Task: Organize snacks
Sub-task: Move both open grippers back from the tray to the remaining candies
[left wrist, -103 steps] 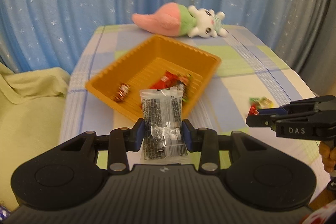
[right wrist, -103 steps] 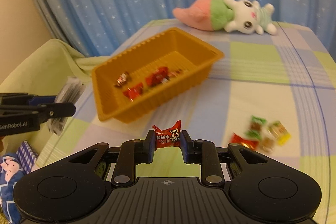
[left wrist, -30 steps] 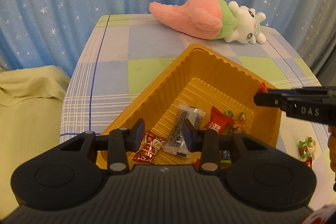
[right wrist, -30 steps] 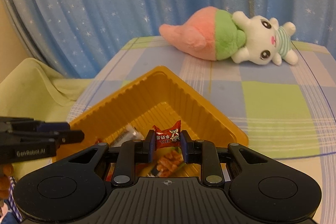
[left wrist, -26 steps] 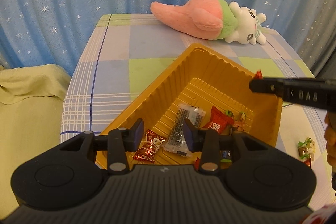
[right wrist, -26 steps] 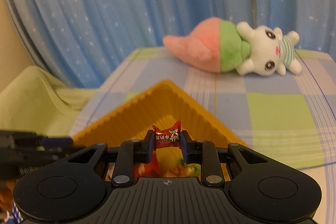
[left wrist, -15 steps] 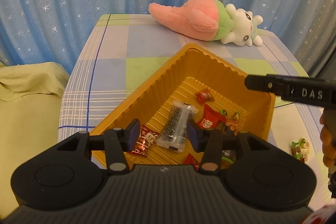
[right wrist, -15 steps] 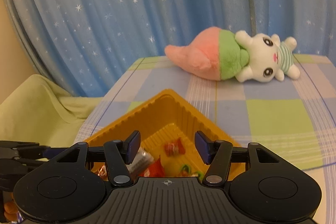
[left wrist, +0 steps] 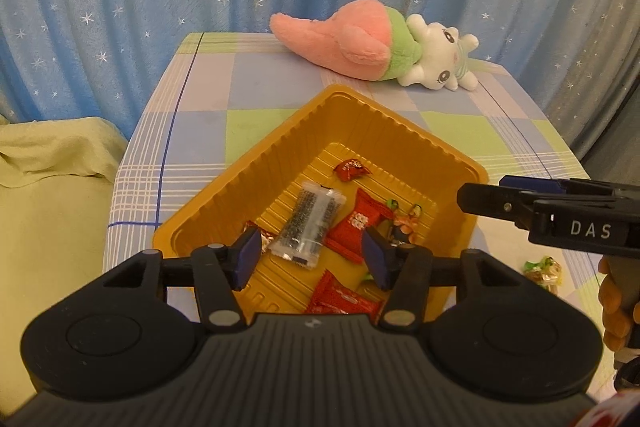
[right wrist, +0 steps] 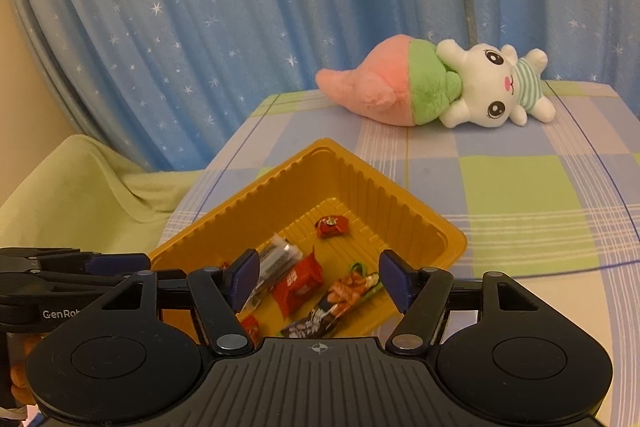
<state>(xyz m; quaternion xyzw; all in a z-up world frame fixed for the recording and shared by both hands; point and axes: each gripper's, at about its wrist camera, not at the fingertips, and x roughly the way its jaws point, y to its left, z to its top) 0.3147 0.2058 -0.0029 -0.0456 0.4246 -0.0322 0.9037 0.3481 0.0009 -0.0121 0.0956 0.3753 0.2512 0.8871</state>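
- The step in hand looks like letting go over the orange tray (left wrist: 404,137) and clearing off for the next pickup; done well, each claw lifts straight out so no finger catches the tray's ribbed wall or drags a wrapper along.
- The left claw (left wrist: 310,257) is spreading, its jaws opening, nothing pinched; the clear sesame packet (left wrist: 308,223) lies flat on the tray floor below its tips.
- The right claw (right wrist: 320,279) is opening wider too, and empty; the small red candy (right wrist: 331,226) rests near the tray's far corner.
- Loose candies (left wrist: 544,269) sit on the bench just beside the tray, toward the right edge, probably next to collect.
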